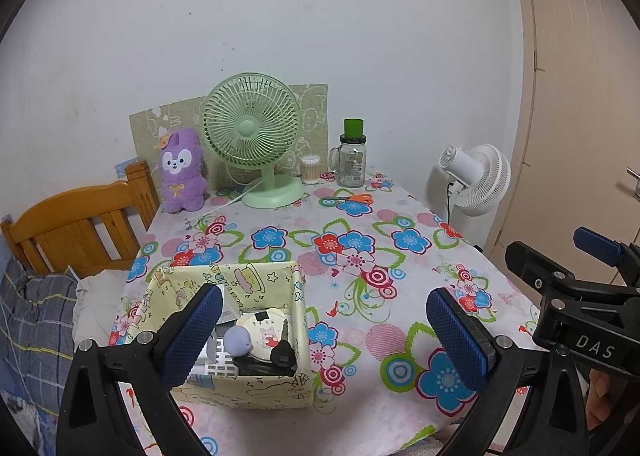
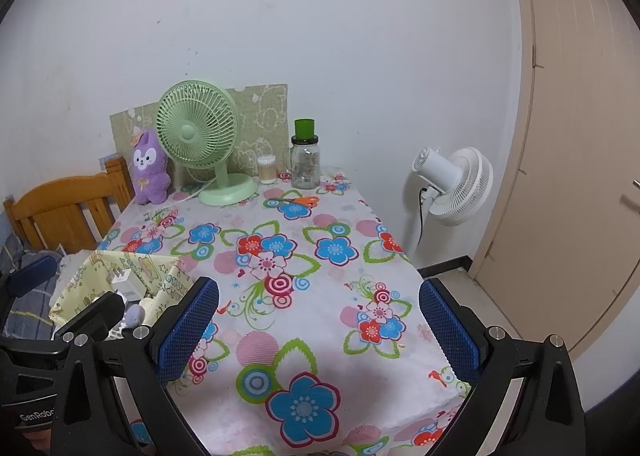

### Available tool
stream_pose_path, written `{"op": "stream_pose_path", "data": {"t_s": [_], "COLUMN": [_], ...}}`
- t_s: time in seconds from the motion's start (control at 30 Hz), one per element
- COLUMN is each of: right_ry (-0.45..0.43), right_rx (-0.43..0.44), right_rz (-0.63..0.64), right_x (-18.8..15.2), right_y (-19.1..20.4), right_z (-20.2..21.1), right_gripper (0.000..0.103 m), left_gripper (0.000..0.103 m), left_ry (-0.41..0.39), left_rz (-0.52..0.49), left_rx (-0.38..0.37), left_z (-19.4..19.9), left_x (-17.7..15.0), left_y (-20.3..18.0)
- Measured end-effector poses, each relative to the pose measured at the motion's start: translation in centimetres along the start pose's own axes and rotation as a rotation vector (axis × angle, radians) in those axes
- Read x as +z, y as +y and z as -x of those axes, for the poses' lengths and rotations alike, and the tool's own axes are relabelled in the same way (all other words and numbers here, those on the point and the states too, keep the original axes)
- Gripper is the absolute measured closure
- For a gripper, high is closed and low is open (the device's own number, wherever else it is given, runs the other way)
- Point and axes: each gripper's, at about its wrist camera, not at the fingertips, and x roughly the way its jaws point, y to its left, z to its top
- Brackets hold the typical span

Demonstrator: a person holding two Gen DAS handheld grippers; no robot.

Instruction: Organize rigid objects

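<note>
Sitting on the floral tablecloth (image 1: 360, 215) near the table's front left corner, the yellow box (image 1: 256, 276) lies under and just ahead of the left gripper (image 1: 324, 336). Contents: round white case (image 1: 264, 330), lilac blob (image 1: 237, 340), black key (image 1: 283, 352), possibly a remote underneath. Left gripper fingers wide apart, empty. Right gripper (image 2: 318, 332) likewise spread, holding nothing, over bare cloth right of the box.

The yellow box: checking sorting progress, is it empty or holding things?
Holding things: the yellow box contains a round case and a key.
</note>
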Motion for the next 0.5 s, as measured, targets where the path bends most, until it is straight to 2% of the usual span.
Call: {"op": "stream_pose_path", "data": {"t_s": [0.5], "right_ry": [-0.026], "right_rx": [-0.005], "right_rz": [0.046], "right_x": [0.6], "right_y": [1.0], "right_z": [-0.1], "right_gripper": [0.002], "left_gripper": [0.000], "left_ry": [0.000], "left_rz": [0.031], "left_rx": [0.018], "left_z": [0.2], "left_x": [0.1], "left_y": [0.5]}}
